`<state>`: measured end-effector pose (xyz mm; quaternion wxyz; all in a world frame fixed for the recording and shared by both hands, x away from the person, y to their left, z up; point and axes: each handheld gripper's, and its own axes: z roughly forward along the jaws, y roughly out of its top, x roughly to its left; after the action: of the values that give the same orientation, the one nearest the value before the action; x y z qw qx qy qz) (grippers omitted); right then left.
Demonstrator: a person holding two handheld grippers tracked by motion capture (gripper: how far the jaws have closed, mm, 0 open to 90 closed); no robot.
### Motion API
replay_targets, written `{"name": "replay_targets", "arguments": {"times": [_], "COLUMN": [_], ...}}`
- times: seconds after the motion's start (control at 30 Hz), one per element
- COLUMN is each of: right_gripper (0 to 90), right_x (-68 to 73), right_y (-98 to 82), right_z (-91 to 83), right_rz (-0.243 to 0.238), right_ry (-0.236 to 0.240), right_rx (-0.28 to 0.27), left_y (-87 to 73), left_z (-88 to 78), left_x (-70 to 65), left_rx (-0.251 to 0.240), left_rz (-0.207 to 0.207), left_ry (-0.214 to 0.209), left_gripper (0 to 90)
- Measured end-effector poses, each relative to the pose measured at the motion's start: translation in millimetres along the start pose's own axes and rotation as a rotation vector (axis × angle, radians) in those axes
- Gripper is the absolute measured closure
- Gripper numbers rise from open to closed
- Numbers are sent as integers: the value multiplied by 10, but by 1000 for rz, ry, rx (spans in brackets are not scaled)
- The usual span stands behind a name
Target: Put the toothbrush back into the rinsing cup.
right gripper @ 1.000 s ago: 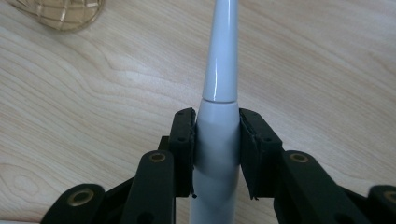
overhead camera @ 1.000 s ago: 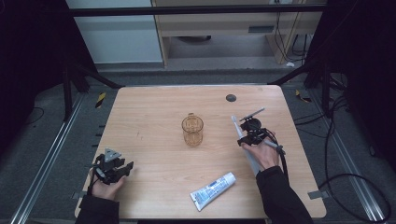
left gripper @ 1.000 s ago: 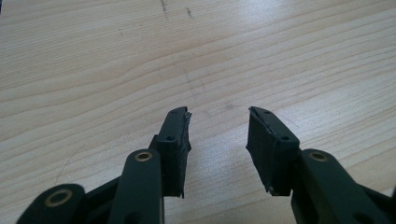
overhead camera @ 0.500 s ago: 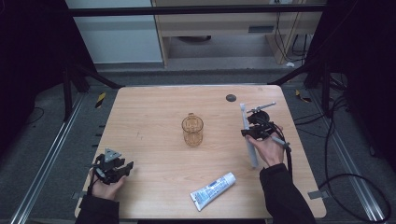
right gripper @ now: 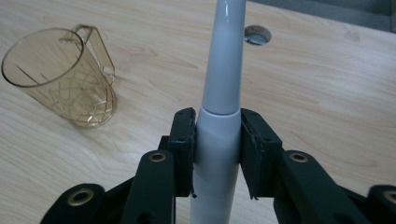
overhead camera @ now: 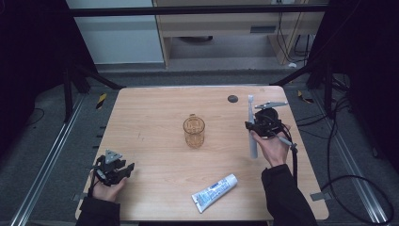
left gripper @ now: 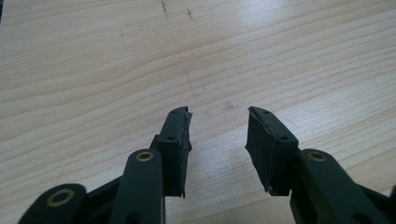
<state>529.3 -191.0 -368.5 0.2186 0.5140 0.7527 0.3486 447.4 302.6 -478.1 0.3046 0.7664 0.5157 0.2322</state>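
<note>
Left claw point(overhead camera: 123, 169) sits at about 8 o'clock on the counter point(overhead camera: 155, 122), near the front-left corner, same spot as a second ago; in the left gripper view its jaws stand apart with bare wood between them, nothing held, left claw point(left gripper: 218, 126) open. Amber cup point(overhead camera: 194, 131) stands upright at counter centre, handle toward 12 o'clock, unmoved since the earlier frames; in the right gripper view the cup point(right gripper: 60, 77) shows at upper left, apart from the jaws. Toothpaste tube point(overhead camera: 214, 192) lies flat at about 5 o'clock near the front edge, cap end pointing toward 2 o'clock, unchanged. Right claw point(overhead camera: 251, 125) is at about 3 o'clock, right of the cup and well apart from it, clamped on the grey-white electric toothbrush point(overhead camera: 252, 136); the right gripper view shows both pads pressing the toothbrush point(right gripper: 219, 126) handle on either side, right claw point(right gripper: 217, 140) gripping it. Change: a second ago the toothbrush was tilted, its head leaning toward 11 o'clock and the hand lower on the counter; now the hand is raised and the brush stands nearly straight along 12–6 in the high view, head end up toward the small dark round hole point(overhead camera: 232, 98) in the counter at 1 o'clock. Grip itself looks the same.
</note>
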Motion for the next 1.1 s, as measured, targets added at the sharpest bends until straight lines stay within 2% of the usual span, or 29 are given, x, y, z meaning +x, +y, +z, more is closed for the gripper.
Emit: {"name": "replay_targets", "arguments": {"times": [0.2,0.37,0.6,0.63,0.67,0.73,0.9,1.1], "right_gripper": [679,679,679,679,680,679,679,679], "right_x": [17,41,125,125,157,185,271,398], "right_y": [20,38,88,88,115,134,194,282], "right_z": [-72,-134,-193,-193,-209,-216,-212,-177], "right_rz": [4,11,21,21,33,40,55,57], "right_ry": [-9,-8,-12,-12,-12,-12,-3,3], "right_rx": [-83,-173,-293,-293,-331,-361,-422,-467], "left_y": [0,0,0,0,0,1,3,3], "left_z": [1,2,-3,-3,-3,-3,-4,-10], "left_x": [-1,-1,-1,-1,-1,-1,-4,-4], "left_rx": [0,0,-3,-3,-4,-4,-7,-11], "left_rz": [0,1,1,1,2,2,3,2], "left_ry": [0,0,2,2,2,2,2,2], "left_gripper": [584,584,585,585,585,585,585,585]}}
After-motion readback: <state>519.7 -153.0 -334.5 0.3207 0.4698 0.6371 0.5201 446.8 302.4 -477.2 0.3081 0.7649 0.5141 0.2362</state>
